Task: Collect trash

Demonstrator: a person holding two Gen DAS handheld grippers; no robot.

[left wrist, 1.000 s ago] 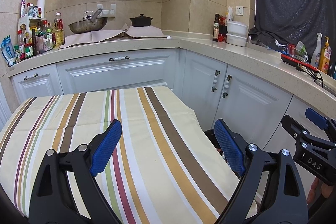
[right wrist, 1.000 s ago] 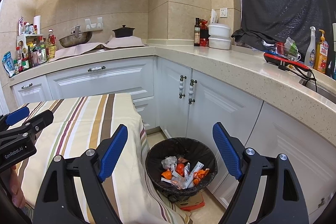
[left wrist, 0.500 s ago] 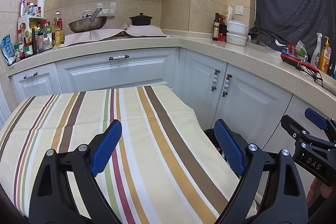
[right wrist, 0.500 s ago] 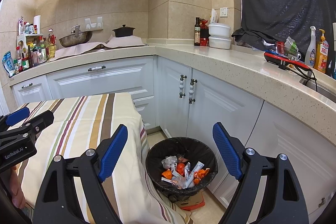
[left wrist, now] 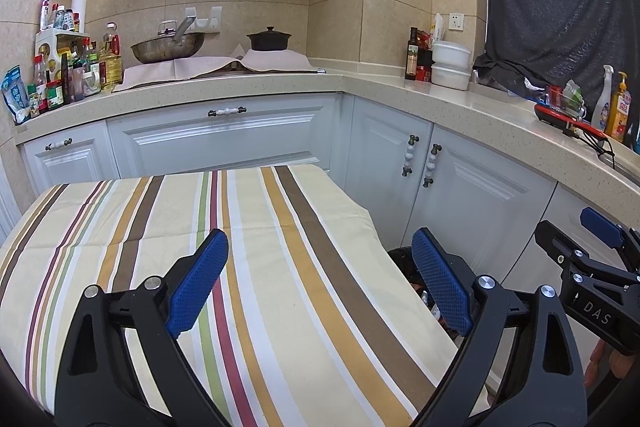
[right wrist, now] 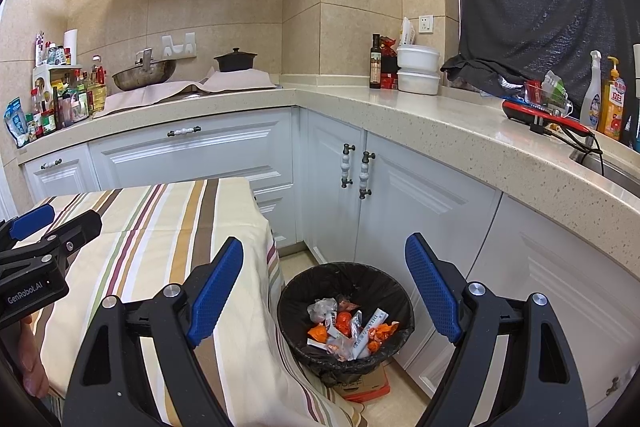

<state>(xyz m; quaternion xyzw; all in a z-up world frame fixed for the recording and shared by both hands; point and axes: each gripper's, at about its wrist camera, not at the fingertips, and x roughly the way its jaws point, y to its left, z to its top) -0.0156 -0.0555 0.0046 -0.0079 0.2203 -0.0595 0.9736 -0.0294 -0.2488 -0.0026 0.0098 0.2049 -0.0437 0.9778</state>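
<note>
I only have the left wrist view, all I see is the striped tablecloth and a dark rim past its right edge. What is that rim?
Observer: A trash bin with a black liner, standing on the floor beside the table.
Operator: Anything in it?
Observer: Yes, crumpled wrappers, orange, white and clear, lie at the bottom.
Operator: Is the right gripper carrying trash?
Observer: No, the right gripper is open with nothing between its pads, pointed toward the bin.

Striped cloth [left wrist: 256, 267] over table; bin [right wrist: 288, 311] on floor [right wrist: 404, 383]
</note>
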